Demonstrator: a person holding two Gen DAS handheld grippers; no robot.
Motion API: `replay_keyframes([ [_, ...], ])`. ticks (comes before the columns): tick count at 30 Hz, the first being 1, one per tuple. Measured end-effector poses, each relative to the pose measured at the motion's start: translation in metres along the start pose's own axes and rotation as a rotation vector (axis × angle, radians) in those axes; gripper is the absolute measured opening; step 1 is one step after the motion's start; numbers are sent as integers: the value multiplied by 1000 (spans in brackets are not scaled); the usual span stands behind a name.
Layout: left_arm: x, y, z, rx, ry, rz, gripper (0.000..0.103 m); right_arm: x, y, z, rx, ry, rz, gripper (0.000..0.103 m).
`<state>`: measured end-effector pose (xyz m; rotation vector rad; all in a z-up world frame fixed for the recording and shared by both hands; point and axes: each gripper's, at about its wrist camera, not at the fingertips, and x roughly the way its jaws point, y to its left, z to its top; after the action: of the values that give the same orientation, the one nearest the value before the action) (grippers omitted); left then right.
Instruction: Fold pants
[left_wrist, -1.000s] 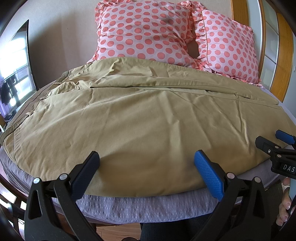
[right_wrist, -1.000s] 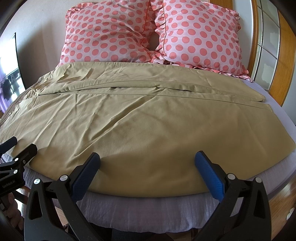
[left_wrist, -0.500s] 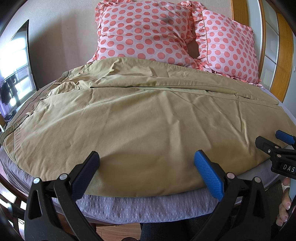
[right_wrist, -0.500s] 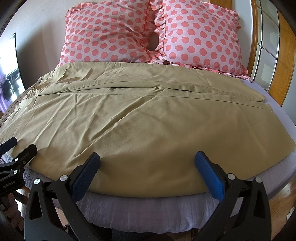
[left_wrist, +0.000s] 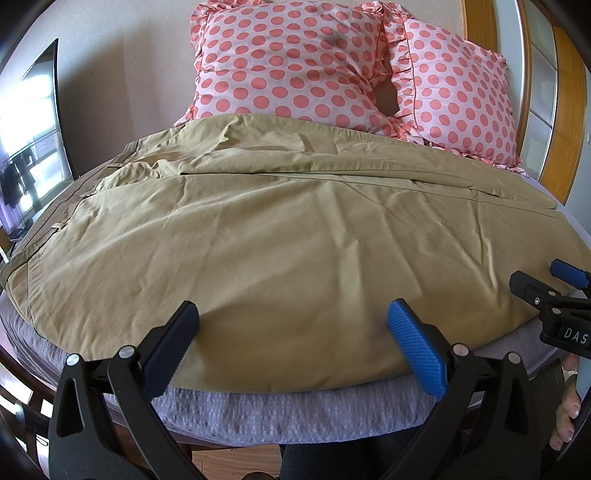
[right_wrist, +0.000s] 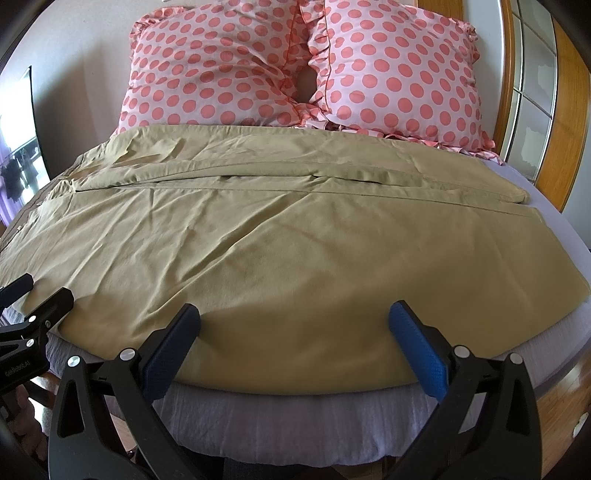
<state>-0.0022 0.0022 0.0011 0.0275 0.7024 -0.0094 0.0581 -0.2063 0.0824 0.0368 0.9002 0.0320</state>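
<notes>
Evidently nothing has shifted: left gripper (left_wrist: 291, 341) and right gripper (right_wrist: 293, 341), both spread, hover at the pants' (left_wrist: 288, 236) near edge; folding not begun.

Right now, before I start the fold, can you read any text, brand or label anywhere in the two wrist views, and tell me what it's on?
"DAS": white letters on the body of the right gripper, cut off by the edge of the left wrist view.
"GenRobot.AI", roughly: small grey print on the body of the left gripper, blurred and only partly legible in the right wrist view.
No readable text on the pants, pillows or bed sheet.
</notes>
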Motion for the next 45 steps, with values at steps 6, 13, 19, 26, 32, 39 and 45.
replay_keyframes([
  [6,0,1,6,10,12,-6,101,1,-19,17,2,6,18,102],
  [13,-3,12,27,2,-1,-57,101,17,-124,135,242,21,-123,102],
  [19,1,25,47,-80,-36,-210,101,124,-222,232,473,149,-420,58],
  [26,14,25,63,-83,-44,-264,101,233,-276,260,714,267,-475,45],
  [32,21,23,65,-69,-50,-289,101,255,-283,261,640,280,-577,45],
  [39,27,30,64,-119,-34,-299,101,242,-297,235,632,156,-463,6],
  [45,9,47,60,-153,-73,-258,101,181,-314,219,758,-71,-231,3],
])
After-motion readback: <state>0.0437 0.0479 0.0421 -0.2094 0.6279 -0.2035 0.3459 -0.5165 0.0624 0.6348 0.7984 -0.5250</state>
